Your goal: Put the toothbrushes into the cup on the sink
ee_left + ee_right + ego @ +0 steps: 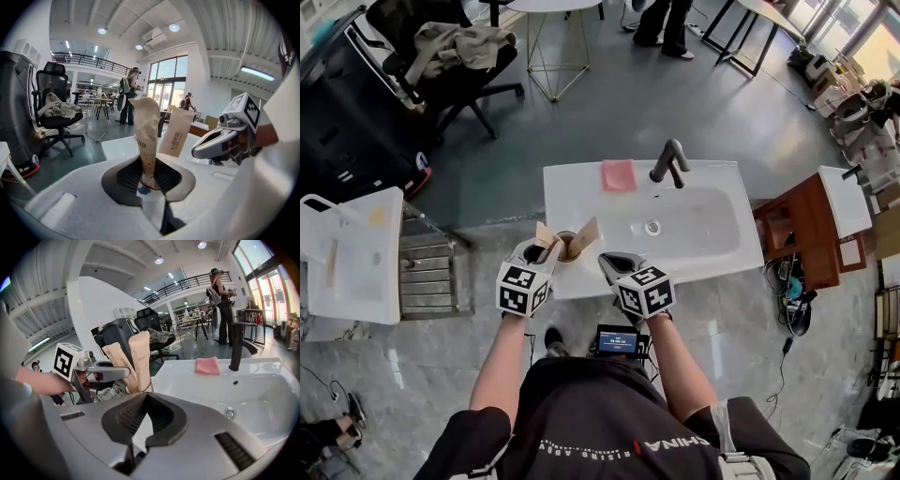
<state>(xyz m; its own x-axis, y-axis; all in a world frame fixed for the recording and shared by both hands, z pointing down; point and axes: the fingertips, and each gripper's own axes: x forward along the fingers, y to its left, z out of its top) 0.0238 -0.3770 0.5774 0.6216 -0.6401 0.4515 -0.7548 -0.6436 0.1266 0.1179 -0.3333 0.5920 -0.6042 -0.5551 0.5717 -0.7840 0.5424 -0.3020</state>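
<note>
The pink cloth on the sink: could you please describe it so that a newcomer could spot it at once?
Find the white sink in the middle of the head view. Along its far edge, just left of the dark tap, lies the pink cloth. Unlike the tall dark tap beside it, it is flat, square and pink.

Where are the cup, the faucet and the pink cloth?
cup (577, 251), head view, on its rim.
faucet (668, 161), head view, on the middle of its dark body.
pink cloth (619, 175), head view, on its centre.
</note>
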